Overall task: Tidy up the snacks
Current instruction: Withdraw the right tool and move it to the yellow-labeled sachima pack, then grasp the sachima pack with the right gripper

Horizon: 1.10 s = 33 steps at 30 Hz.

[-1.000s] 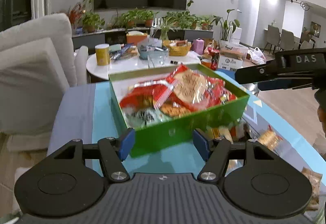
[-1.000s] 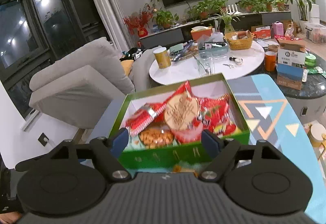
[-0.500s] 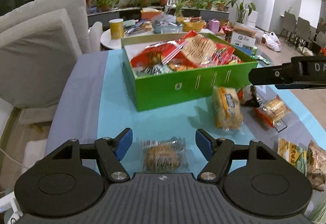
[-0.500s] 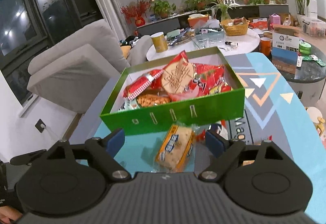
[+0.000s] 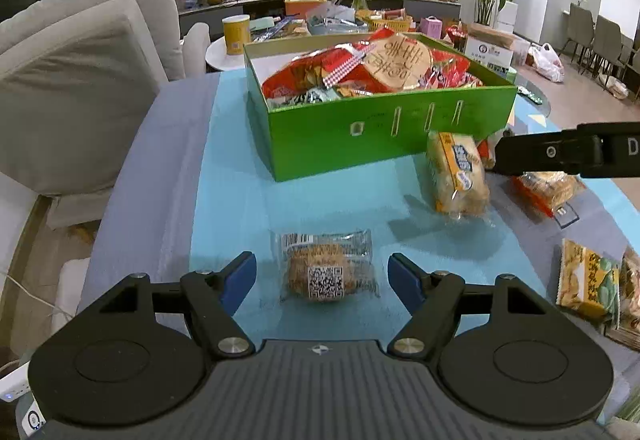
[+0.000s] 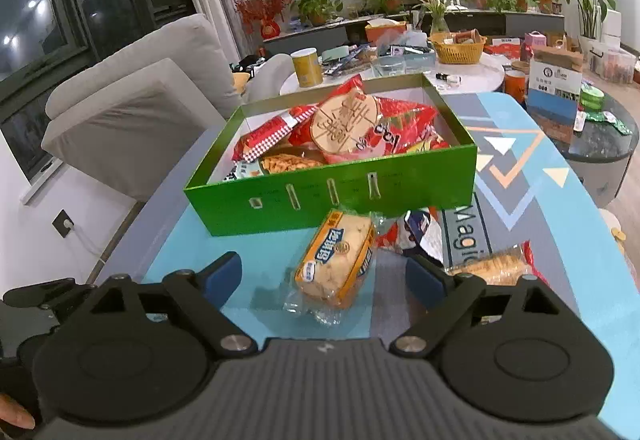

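Two loose snacks are now framed by parted jaws: a cake (image 5: pixel 330 267) by the left gripper (image 5: pixel 322 276), a bread pack (image 6: pixel 338 258) by the right gripper (image 6: pixel 324 278), both pulled back from the box (image 5: pixel 384 132); pickup seems next.

The green box (image 5: pixel 384 132) hides the lower layers of its snacks behind its near wall; only the top packets show. In the left wrist view, the right gripper's black arm (image 5: pixel 560 154) covers part of a red packet (image 5: pixel 550 186) and the near right corner of the box, and its lettering is cut by the right edge. Two packets (image 5: pixel 586 280) at the near right of the desk (image 5: pixel 236 200) run out of frame. In the right wrist view, the cracker packet (image 6: pixel 496 266) on the right is partly behind the gripper's own body, and a crumpled wrapper (image 6: pixel 420 230) is half hidden beside the bread packet (image 6: pixel 340 260). Print on the packets is too small to read.
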{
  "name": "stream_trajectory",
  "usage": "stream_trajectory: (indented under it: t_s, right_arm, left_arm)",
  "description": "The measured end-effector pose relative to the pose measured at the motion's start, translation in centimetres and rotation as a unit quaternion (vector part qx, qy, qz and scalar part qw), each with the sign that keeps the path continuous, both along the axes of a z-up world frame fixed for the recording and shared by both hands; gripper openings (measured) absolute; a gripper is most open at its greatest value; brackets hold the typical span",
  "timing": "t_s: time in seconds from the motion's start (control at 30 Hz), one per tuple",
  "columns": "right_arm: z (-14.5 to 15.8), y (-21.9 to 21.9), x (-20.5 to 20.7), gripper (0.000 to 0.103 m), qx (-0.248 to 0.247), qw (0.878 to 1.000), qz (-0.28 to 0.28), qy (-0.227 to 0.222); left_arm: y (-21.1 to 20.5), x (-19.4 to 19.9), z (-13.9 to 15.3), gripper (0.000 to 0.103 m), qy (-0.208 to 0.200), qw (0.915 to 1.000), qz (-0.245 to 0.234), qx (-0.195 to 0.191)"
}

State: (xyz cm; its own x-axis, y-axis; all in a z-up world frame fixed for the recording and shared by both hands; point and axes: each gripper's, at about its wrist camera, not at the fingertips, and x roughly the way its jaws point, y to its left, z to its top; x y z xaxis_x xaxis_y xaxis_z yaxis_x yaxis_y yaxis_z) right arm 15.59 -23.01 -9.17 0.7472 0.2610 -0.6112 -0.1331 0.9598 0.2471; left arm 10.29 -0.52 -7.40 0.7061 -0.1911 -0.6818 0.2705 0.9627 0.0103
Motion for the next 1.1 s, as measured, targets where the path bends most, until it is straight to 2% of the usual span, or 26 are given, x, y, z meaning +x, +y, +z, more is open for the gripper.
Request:
stream_trajectory:
  t_s: [0.27,0.37,0.5,0.8,1.0,1.1]
  right_arm:
    - [-1.1,0.4,0.4,0.049,-0.001,1.000,-0.016,0.012]
    - [-1.9,0.8,0.8,0.049,-0.002,1.000,-0.019,0.025]
    - [-2.6,1.0,1.5,0.049,0.000,0.999,-0.029,0.035]
    - [-3.2,1.9,3.0,0.049,-0.018,0.998,-0.047,0.045]
    - [-3.6,2.2,3.7,0.049,-0.018,0.997,-0.052,0.054]
    - [-3.6,2.3,3.9,0.049,-0.021,0.997,-0.052,0.056]
  left_arm:
    - [-0.7,0.7,-0.4,0.071,0.011,0.9998,-0.001,-0.016]
    - [-1.5,0.7,-0.9,0.075,0.008,1.0000,-0.005,-0.002]
    - [-1.8,1.0,-1.3,0.074,-0.003,0.9999,-0.006,0.011]
    - [0.0,1.6,-1.5,0.071,0.003,0.9997,0.007,-0.022]
    - [0.3,1.8,-1.3,0.072,0.008,0.9995,0.005,-0.029]
    - [0.7,1.7,-0.9,0.072,0.013,0.9985,0.003,-0.052]
